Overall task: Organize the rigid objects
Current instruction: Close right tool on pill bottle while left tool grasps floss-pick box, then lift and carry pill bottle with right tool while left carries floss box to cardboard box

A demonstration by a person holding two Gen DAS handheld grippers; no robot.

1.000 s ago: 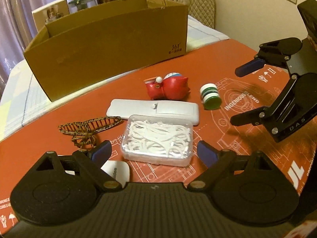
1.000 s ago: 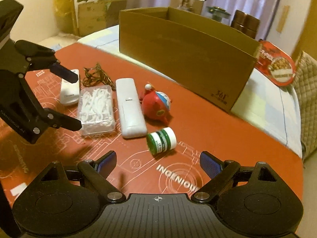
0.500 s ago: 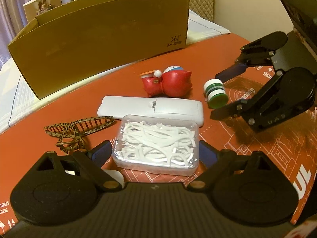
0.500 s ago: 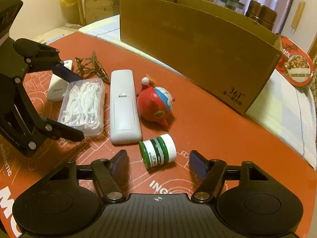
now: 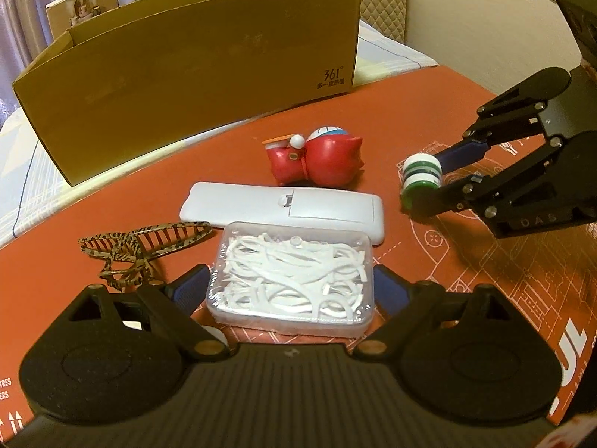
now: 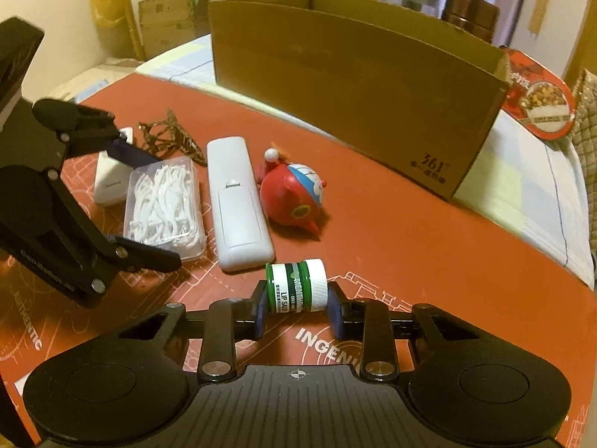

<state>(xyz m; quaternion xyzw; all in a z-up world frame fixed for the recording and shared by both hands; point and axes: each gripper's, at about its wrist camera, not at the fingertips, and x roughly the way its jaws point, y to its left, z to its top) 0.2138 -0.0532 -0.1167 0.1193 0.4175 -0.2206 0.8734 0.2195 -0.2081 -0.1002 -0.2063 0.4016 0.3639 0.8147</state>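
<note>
Between the right gripper (image 6: 296,308) pads lies the clamped lip-balm jar (image 6: 296,285).

One box (image 6: 335,86), one remote (image 6: 237,201), one toy (image 6: 294,201), one jar (image 6: 296,286).

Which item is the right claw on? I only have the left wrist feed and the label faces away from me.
Observer: A small green and white jar, lying on its side. Its label reads LIP and a few more letters; the right claw is shut on it, one pad on the base, one on the white cap.
Operator: Anything hidden behind my left claw's body?
Observer: Yes, a small white block lies beside the clear floss pick box, on the side away from the remote.
Operator: Is the cardboard box open on top?
Observer: Yes. The right wrist view shows the cardboard box open, with part of its inner wall visible; its floor is out of sight.
</note>
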